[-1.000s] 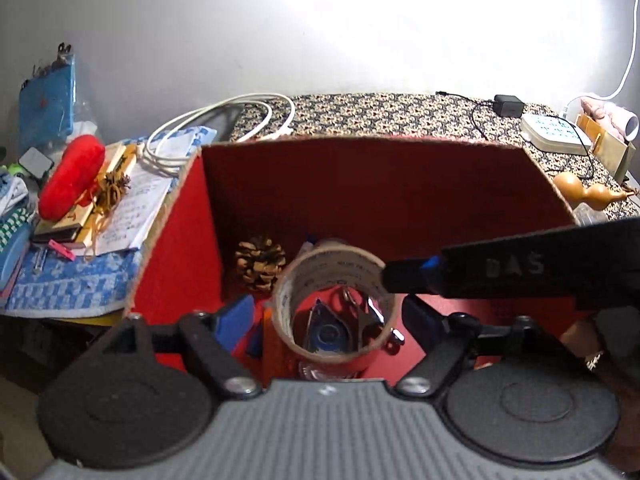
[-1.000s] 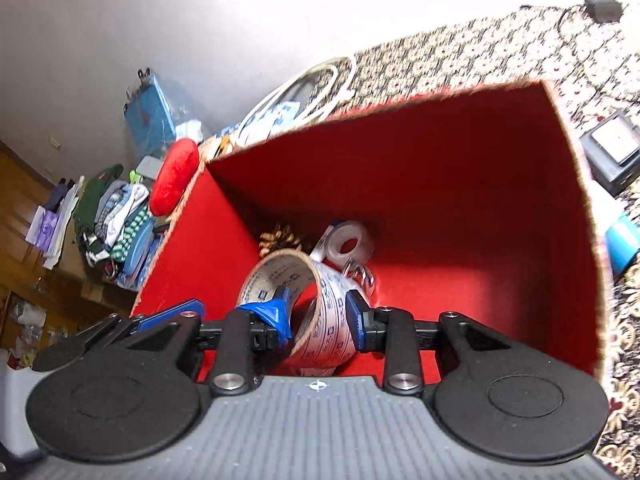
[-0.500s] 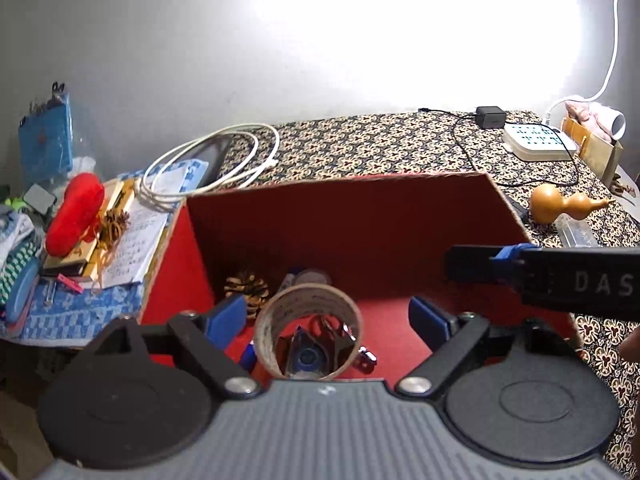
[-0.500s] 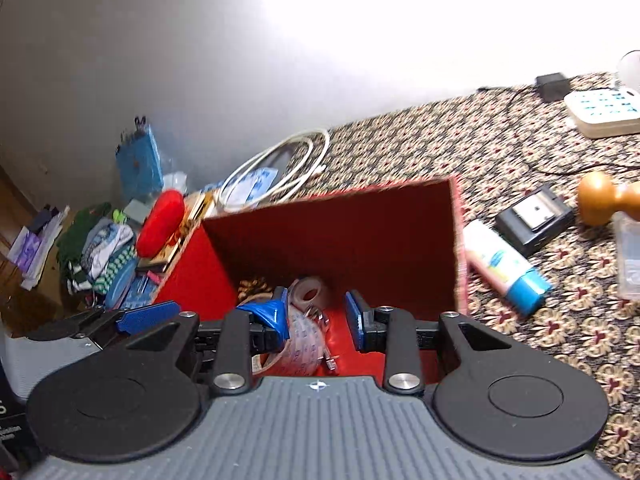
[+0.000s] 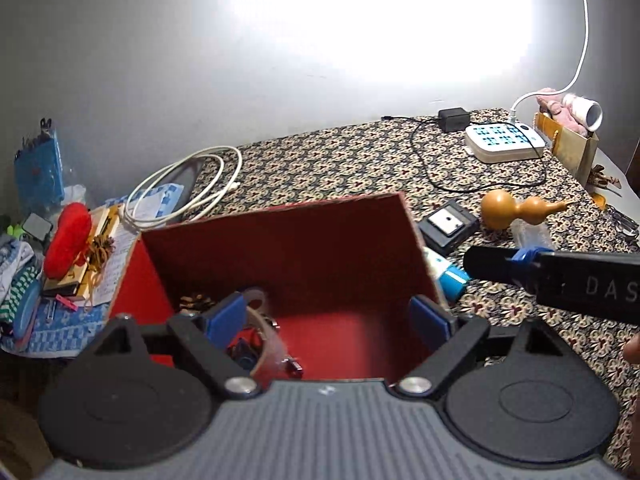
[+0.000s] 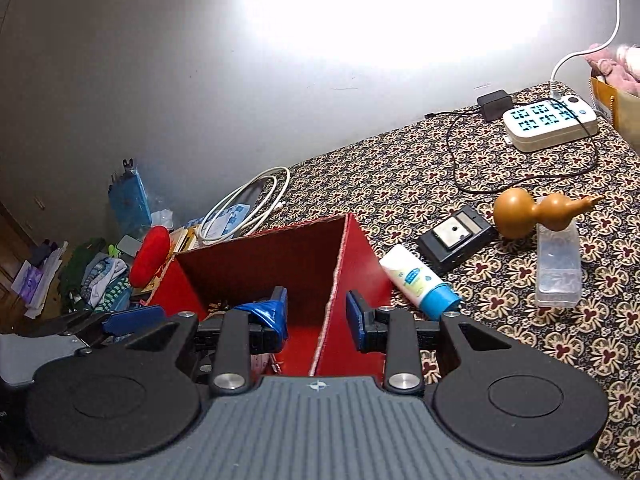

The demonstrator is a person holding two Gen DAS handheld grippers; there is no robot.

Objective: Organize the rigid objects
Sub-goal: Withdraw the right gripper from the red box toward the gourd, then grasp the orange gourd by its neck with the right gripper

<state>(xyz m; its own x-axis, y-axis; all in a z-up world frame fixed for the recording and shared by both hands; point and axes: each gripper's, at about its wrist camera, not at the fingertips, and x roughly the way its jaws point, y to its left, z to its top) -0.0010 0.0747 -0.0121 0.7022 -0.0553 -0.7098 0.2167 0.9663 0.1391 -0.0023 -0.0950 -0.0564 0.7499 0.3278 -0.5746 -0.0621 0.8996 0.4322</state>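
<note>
Patterned tablecloth point(image 6: 400, 184), boxy red bin point(image 5: 288, 248)

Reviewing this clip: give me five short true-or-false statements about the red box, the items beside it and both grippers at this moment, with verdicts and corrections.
1. The right gripper holds the tape roll. False: its jaws are open and empty; the tape roll lies inside the red box.
2. The left gripper is open. True.
3. The white tube with a blue cap lies inside the box. False: it lies on the patterned cloth, against the box's right outer wall.
4. A gourd lies on the cloth near a clear plastic case. True.
5. The red box has a lid on. False: it is open-topped.
</note>
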